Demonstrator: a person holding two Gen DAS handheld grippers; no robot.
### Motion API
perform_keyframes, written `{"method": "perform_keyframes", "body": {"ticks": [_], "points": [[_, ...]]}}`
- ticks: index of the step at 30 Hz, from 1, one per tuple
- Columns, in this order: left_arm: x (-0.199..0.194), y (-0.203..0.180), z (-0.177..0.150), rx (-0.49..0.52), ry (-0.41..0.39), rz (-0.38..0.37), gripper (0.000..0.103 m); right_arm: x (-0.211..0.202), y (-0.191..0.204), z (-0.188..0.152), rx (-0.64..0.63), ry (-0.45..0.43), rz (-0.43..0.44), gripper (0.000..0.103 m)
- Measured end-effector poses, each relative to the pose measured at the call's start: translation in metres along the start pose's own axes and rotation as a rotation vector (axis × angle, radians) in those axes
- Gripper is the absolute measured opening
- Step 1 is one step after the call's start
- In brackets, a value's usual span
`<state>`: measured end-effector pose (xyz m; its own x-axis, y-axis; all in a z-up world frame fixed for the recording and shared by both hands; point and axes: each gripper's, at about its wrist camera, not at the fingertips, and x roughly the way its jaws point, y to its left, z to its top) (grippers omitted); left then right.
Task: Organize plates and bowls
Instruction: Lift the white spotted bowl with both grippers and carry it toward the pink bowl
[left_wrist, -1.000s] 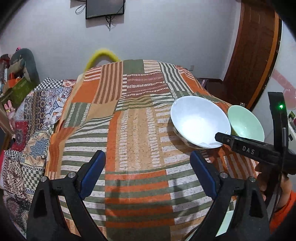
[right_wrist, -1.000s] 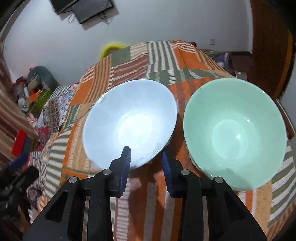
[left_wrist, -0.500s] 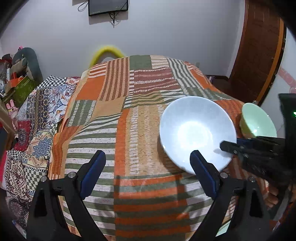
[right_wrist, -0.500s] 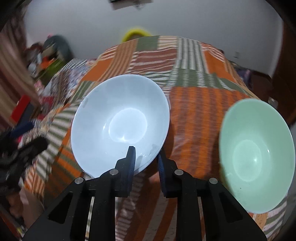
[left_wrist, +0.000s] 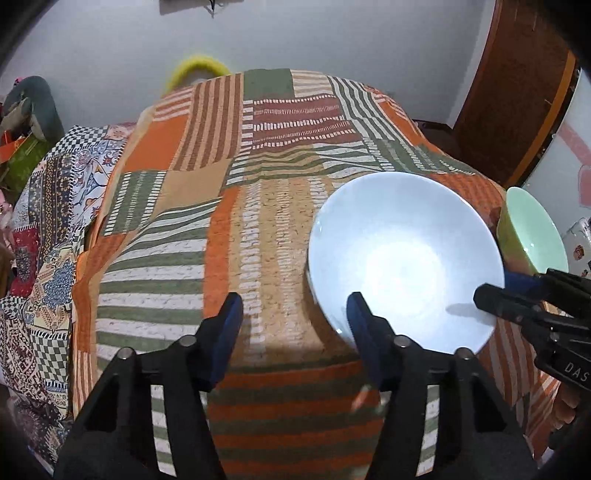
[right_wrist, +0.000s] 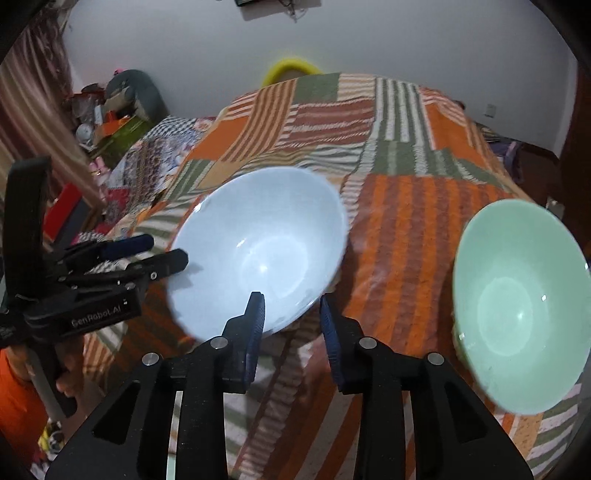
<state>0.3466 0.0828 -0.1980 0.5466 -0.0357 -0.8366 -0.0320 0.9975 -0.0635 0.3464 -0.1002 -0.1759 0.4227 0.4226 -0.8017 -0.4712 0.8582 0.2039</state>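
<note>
We look from two wrist cameras, each set just behind its own tongs and tilted steeply down over the patchwork bedspread toward the far wall. Our left view sits close to the white bowl from its left, our right view close from its near side; both share this bowl, the green bowl and the spread.

A small lived-in room with pale walls

A patchwork striped cloth in orange, green and cream covered the table, and a yellow chair back rose behind its far edge. A dark screen hung high on the grey-white wall. A brown wooden door stood at the right; patterned bedding and clutter lay at the left.
</note>
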Motion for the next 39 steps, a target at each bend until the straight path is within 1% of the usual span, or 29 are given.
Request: {"method": "perform_keyframes", "body": {"ticks": [2,4,5,7,8,10,12,16,20,23,29,34,39], "points": [[0.006,-0.001,0.004,-0.001,0.006,-0.007,0.052,0.008,-0.002,0.002,0.006,0.005,-0.016,0.031],[0.012,-0.001,0.007,-0.010,0.012,-0.018,0.042,0.014,-0.006,0.004,0.027,0.005,-0.016,0.031],[0.014,-0.001,0.009,-0.015,0.020,-0.037,0.039,0.017,-0.007,0.006,0.035,0.003,-0.014,0.031],[0.016,-0.001,0.009,-0.023,0.024,-0.068,0.028,0.019,-0.007,0.006,0.045,0.003,-0.012,0.031],[0.016,-0.002,0.010,-0.021,0.022,-0.080,0.026,0.020,-0.006,0.006,0.046,0.000,-0.008,0.029],[0.016,-0.005,0.009,-0.008,0.015,-0.098,0.012,0.019,-0.004,0.005,0.035,-0.007,-0.012,0.025],[0.015,-0.008,0.009,0.006,0.010,-0.089,0.012,0.017,0.000,0.004,0.022,-0.013,-0.028,0.024],[0.011,-0.009,0.007,0.003,0.010,-0.085,0.012,0.013,-0.001,0.002,0.038,-0.011,-0.016,0.023],[0.000,-0.012,0.004,0.016,-0.005,-0.065,0.012,0.007,0.005,-0.003,0.028,-0.011,-0.025,0.022],[-0.012,-0.015,-0.003,0.022,-0.025,-0.046,0.012,0.001,0.007,-0.009,0.041,-0.006,-0.012,0.022],[-0.036,-0.016,-0.016,0.007,-0.049,-0.062,0.012,-0.013,0.014,-0.022,0.042,-0.003,-0.009,0.022],[-0.067,-0.021,-0.031,0.027,-0.101,-0.049,0.012,-0.029,0.021,-0.030,0.052,-0.020,0.003,0.022],[-0.096,-0.018,-0.047,0.008,-0.136,-0.062,0.012,-0.052,0.035,-0.036,0.029,-0.059,0.006,0.021]]}}
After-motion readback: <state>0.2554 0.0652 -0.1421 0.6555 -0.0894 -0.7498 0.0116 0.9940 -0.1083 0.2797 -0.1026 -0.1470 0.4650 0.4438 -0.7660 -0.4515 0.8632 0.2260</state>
